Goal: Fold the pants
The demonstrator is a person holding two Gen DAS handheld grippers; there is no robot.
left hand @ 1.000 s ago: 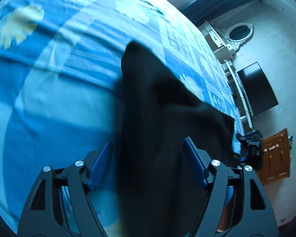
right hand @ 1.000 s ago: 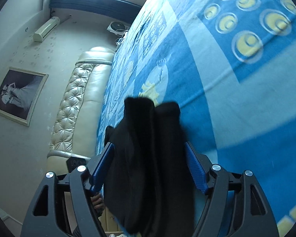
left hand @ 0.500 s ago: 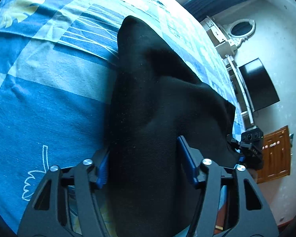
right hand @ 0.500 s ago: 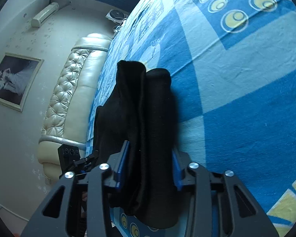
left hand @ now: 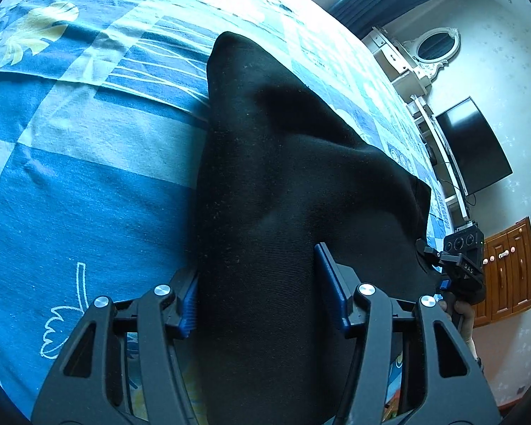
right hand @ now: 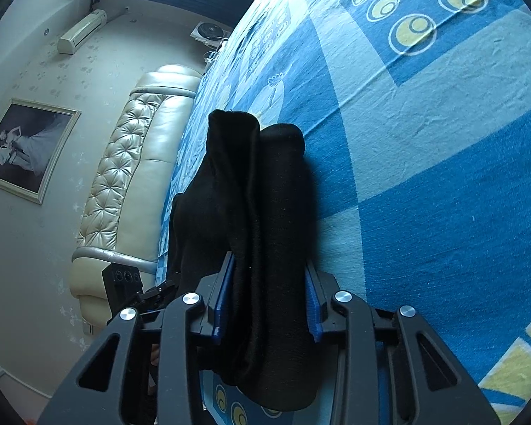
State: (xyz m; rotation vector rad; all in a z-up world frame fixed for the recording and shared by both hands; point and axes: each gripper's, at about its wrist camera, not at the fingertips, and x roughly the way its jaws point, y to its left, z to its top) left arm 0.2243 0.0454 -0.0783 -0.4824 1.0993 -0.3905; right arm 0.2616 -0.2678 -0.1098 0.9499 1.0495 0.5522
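Observation:
The black pants [left hand: 265, 184] lie folded on the blue patterned bedsheet [left hand: 70, 194]. My left gripper [left hand: 256, 287] is shut on one end of the pants, blue pads pressing the thick fabric on both sides. In the right wrist view the pants [right hand: 262, 212] show as stacked folded layers, and my right gripper [right hand: 265, 295] is shut on them. Each gripper shows in the other's view: the right one [left hand: 460, 265] at the pants' far edge, the left one [right hand: 131, 283] beside the headboard.
A cream tufted headboard [right hand: 124, 184] and a framed photo [right hand: 21, 148] are on the wall side. A dark TV [left hand: 474, 145], a white dresser with an oval mirror [left hand: 432, 46] and a wooden cabinet [left hand: 506, 269] stand beyond the bed's edge.
Both grippers have closed from wide open onto the black pants. The pants have settled lower against the sheet and the motion blur is gone.

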